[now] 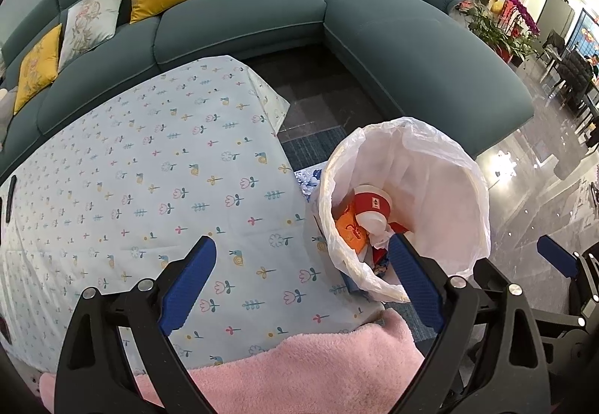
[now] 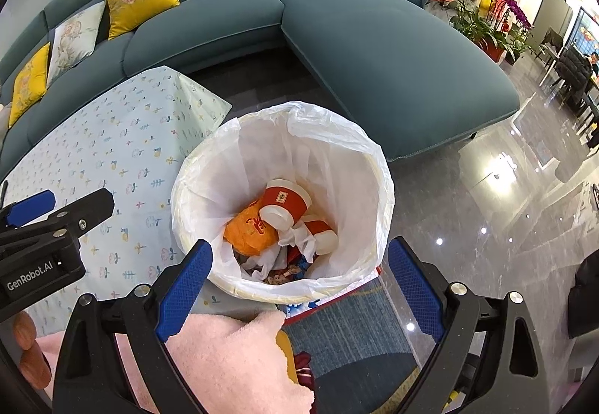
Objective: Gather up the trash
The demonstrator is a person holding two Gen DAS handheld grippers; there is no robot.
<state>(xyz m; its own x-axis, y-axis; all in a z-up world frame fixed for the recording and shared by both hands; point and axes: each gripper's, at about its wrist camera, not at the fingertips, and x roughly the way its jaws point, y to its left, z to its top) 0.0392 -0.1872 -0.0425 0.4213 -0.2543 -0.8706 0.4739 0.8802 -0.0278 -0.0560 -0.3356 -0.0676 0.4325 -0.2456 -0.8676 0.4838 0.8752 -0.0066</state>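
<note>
A bin lined with a white plastic bag (image 2: 337,167) stands on the floor beside the table; it also shows in the left wrist view (image 1: 449,189). Inside lie red paper cups (image 2: 286,202), an orange wrapper (image 2: 249,227) and crumpled tissue and wrappers. My right gripper (image 2: 299,283) is open and empty, above the bin's near rim. My left gripper (image 1: 303,283) is open and empty, over the table's near right corner, just left of the bin. The left gripper's body shows at the left edge of the right wrist view (image 2: 45,238).
The table wears a pale floral cloth (image 1: 149,170). A pink fleece sleeve (image 2: 224,358) lies below the grippers. A teal sectional sofa (image 1: 393,51) with cushions wraps behind the table and bin. Glossy floor (image 2: 486,227) lies to the right.
</note>
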